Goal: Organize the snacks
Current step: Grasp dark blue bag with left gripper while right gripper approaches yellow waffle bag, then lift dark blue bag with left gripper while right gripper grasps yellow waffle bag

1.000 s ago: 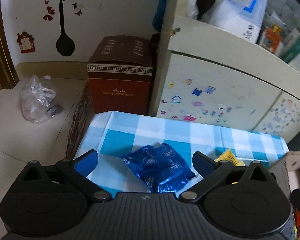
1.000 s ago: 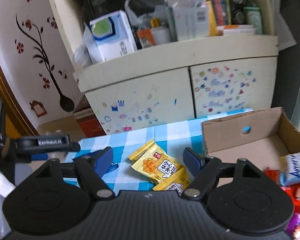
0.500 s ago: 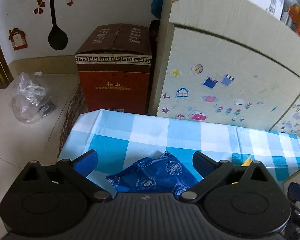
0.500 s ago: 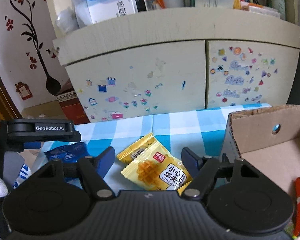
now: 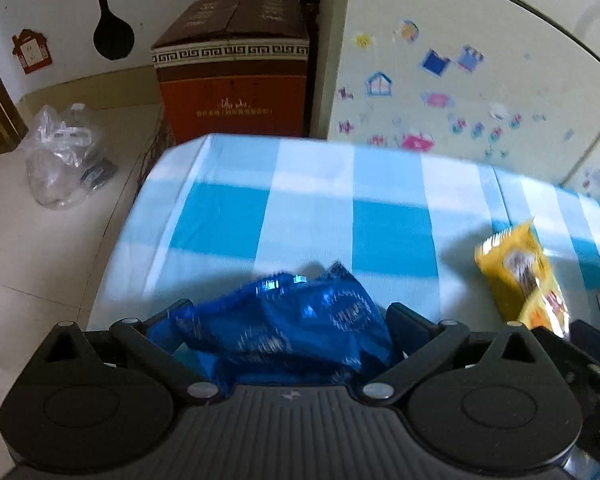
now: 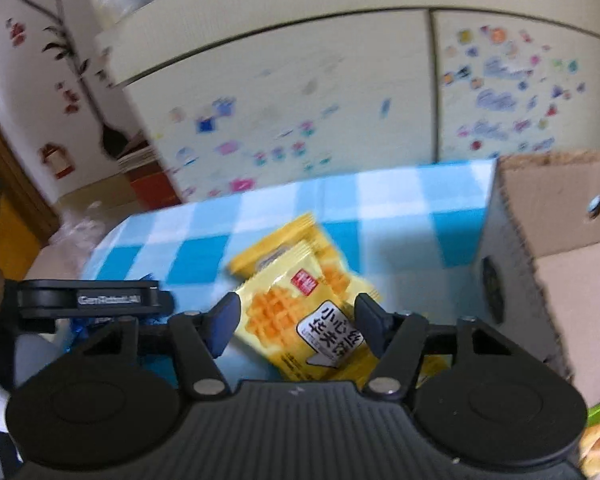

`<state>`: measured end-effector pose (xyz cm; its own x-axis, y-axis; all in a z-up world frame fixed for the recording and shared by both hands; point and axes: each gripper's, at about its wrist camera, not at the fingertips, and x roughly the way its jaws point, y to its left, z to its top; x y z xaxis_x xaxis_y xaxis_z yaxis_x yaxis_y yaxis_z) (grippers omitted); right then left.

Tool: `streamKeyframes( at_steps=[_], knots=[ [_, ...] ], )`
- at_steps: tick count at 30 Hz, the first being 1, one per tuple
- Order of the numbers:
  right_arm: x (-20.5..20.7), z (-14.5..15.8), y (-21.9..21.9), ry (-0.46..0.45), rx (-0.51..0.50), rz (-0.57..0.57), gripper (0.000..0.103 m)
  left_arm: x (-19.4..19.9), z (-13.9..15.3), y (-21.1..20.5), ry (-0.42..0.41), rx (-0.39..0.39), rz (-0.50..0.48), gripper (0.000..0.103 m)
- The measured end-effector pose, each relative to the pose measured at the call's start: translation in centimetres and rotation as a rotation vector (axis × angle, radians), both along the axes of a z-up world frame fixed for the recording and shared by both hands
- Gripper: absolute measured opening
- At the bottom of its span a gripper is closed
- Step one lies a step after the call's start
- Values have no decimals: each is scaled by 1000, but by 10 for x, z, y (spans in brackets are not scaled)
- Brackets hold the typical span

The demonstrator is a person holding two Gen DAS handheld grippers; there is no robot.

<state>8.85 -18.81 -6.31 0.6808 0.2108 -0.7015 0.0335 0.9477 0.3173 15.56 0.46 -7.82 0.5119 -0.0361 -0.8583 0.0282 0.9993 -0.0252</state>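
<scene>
Snacks are found on a table covered by a blue-and-white checked cloth (image 5: 312,216). At the left, on the floor beyond the table's far left corner, a crumpled clear plastic bag (image 5: 62,156) is noted, and a brown carton (image 5: 232,68) is set against the wall beside a cream cabinet (image 5: 452,60) marked with stickers. The left gripper (image 5: 290,322) is lowered over the blue snack packets (image 5: 300,328), which are bunched between its fingers; both pads are seen at the wrappers' edges, but whether they press cannot be told, as the packets hide the pad faces. To the right, the yellow waffle packets (image 6: 300,300) lie overlapped on the cloth, one partly under the other. The right gripper (image 6: 296,320) is placed over the near packet, its jaws closing with that packet between them; the pads are seen close to its sides, a small gap showing at the left pad. At the far right, an open cardboard box (image 6: 540,216) stands on the table just beside the yellow packets.
</scene>
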Motion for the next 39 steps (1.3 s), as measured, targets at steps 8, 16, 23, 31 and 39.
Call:
streamKeyframes(
  at_steps=[8, 16, 23, 31, 39],
  knots=[
    [-34, 4, 35, 66, -3, 183, 63, -44, 3, 7, 48, -1, -6, 103],
    [-73, 24, 30, 139, 29, 212, 64, -77, 4, 20, 119, -7, -53, 103],
    [-68, 24, 20, 142, 71, 69, 67, -80, 25, 27, 3, 14, -80, 103],
    [-50, 20, 26, 112, 44, 39, 74, -48, 27, 12, -29, 14, -125, 103],
    [-42, 11, 35, 109, 12, 37, 81, -25, 14, 1, 14, 53, -211, 103]
  ],
)
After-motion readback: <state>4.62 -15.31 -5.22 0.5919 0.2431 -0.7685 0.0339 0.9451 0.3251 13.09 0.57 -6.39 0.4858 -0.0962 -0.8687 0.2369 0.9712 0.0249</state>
